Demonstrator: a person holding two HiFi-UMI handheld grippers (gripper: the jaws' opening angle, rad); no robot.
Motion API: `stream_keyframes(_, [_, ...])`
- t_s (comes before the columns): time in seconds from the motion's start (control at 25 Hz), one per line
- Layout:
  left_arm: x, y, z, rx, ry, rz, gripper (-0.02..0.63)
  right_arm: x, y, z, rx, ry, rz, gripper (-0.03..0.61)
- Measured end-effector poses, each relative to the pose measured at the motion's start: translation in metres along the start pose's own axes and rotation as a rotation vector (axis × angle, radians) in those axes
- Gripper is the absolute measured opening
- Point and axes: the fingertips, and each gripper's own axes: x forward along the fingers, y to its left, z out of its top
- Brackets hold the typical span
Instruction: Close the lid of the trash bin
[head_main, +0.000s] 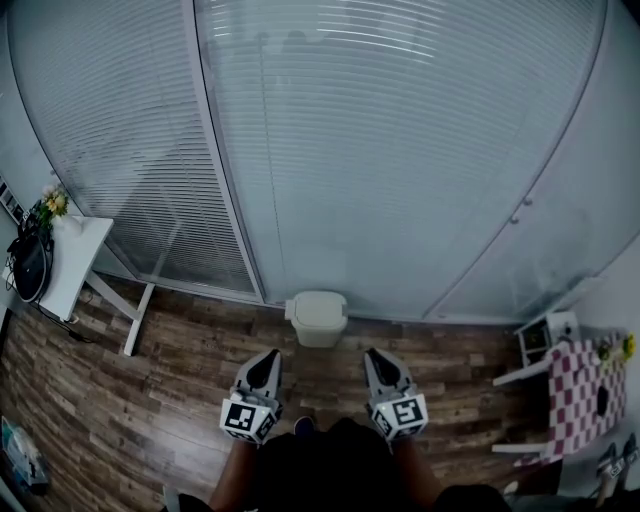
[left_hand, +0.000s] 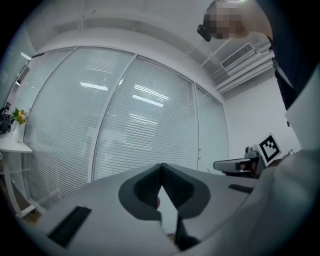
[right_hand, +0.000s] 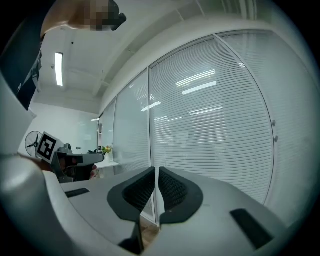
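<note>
Trash bin (head_main: 317, 322), lid (head_main: 316, 304) down, stands ahead of left tongs (head_main: 270, 356) and right tongs (head_main: 373, 355), both closed empty

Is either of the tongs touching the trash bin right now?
No, the left tongs and the right tongs both sit short of the trash bin, with wooden floor showing between.

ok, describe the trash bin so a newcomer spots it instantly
Start at the glass wall with blinds. At its foot, on the wood floor, stands the trash bin. It is the only small, cream, lidded box along that wall.
</note>
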Motion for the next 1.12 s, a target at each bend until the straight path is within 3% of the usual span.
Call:
stream_keyframes(0.24, [-0.008,-0.004,-0.002,0.003,-0.031,-0.021,0.006,-0.004,0.030,0.001,-0.132,0.060,0.042,0.003])
stream_keyframes(0.92, [-0.014,-0.004,0.003,0.003,-0.031,-0.024,0.006,-0.003,0.014,-0.004,-0.064,0.022,0.015,0.003])
stream_keyframes(1.12, [-0.012,-0.004,0.005,0.000,-0.031,-0.028,0.006,-0.003,0.010,-0.004,-0.085,0.016,0.023,0.003])
